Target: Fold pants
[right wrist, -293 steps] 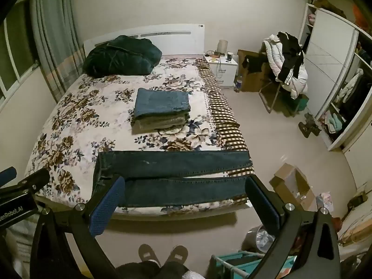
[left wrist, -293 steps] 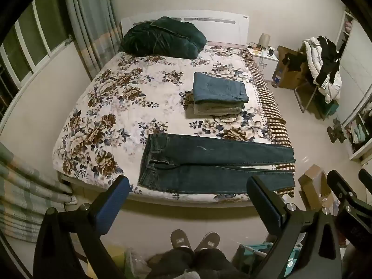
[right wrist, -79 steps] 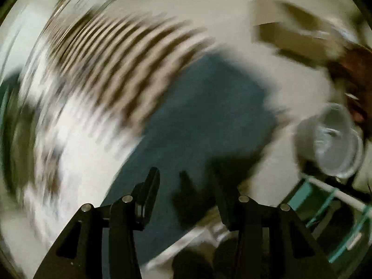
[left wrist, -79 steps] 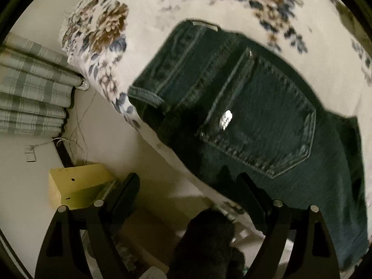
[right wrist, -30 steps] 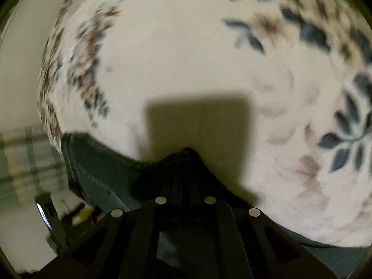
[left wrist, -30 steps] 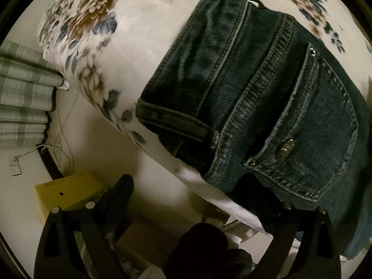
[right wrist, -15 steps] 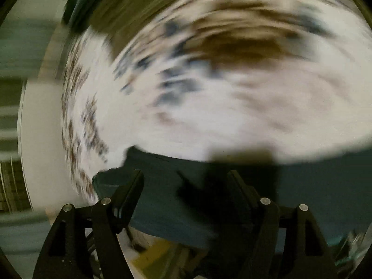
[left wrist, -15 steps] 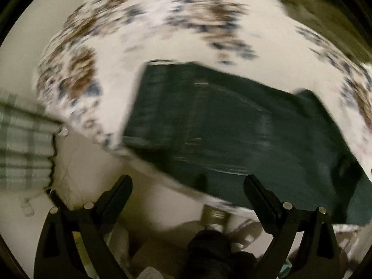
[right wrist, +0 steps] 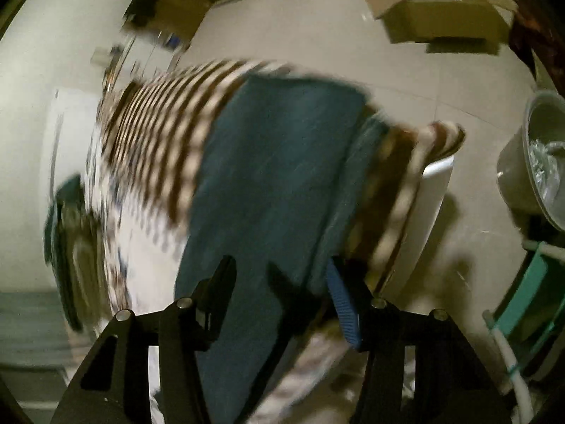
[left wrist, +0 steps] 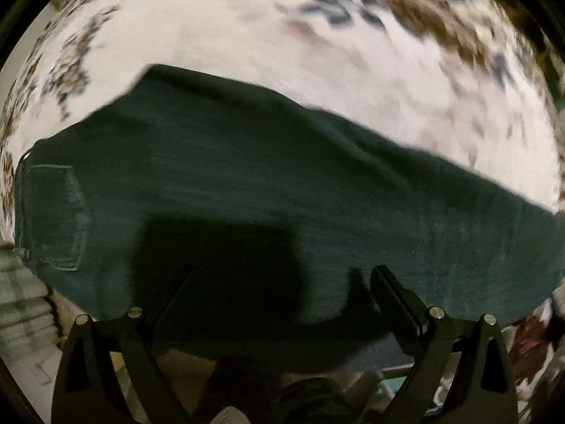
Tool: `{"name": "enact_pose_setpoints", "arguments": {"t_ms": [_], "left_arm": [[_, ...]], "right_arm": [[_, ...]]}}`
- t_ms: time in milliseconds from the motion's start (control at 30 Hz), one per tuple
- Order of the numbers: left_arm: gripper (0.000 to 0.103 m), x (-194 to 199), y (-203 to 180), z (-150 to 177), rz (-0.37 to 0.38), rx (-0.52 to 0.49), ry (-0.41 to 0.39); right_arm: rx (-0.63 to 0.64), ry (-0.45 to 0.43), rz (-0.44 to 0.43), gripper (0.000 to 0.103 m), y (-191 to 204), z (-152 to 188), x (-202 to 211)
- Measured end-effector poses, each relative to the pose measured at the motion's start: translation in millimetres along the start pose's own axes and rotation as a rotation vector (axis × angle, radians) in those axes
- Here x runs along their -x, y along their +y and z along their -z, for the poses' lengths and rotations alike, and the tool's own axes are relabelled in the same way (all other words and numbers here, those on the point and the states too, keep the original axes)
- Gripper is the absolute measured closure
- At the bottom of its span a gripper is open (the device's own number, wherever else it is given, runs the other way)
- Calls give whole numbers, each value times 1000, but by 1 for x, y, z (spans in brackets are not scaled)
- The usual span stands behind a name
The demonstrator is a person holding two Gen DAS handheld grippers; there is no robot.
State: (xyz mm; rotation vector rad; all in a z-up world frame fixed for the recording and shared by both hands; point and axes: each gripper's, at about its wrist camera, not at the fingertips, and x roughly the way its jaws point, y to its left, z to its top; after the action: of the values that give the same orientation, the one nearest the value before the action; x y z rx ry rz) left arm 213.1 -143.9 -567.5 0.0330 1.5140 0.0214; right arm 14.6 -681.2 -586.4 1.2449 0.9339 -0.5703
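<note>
Through the left wrist camera we see the pants, dark blue-green denim, spread as a wide band across the near edge of the bed. A stitched back pocket shows pale seams at the far left of the cloth. The bedcover is white with blurred brown and blue flowers. Our left gripper hangs just over the near hem, its black fingers spread wide with nothing between them (a heavy shadow falls on the denim there).

Through the right wrist camera the pants look a brighter blue, the leg ends lying flat over the brown-and-white striped border of the cover at the bed's corner. Our right gripper sits over the leg, fingers moderately apart, one blue ribbed pad at the cloth's right edge; we cannot tell whether it touches. A cardboard box and a grey bucket stand on the pale floor.
</note>
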Motion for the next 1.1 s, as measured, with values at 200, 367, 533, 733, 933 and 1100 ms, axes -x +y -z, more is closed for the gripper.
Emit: {"name": "enact_pose_setpoints", "arguments": {"t_ms": [200,367,533,733,933,1100], "left_arm": [[5,-14,-27,1,-96,-71,13],[5,-15,-38,-3,-127,-79,21],[5,-5,-73,-11,-121,-98,31],[5,12,-99,-12,-81,-134,13],[5,10,-117,-15,-77,-154,13],[5,-8,-109,-14,-70,-154,31]], "right_arm": [[-44,-135,86,47,-10,-26,7],[-52,-167,128,43,-6,-54,12],[-3,-90,180,94,-2,-75,-14],[109,-200,187,99,37,-63,21],[90,-94,218,98,22,-66,14],[-64,-38,45,62,-25,-63,13]]}}
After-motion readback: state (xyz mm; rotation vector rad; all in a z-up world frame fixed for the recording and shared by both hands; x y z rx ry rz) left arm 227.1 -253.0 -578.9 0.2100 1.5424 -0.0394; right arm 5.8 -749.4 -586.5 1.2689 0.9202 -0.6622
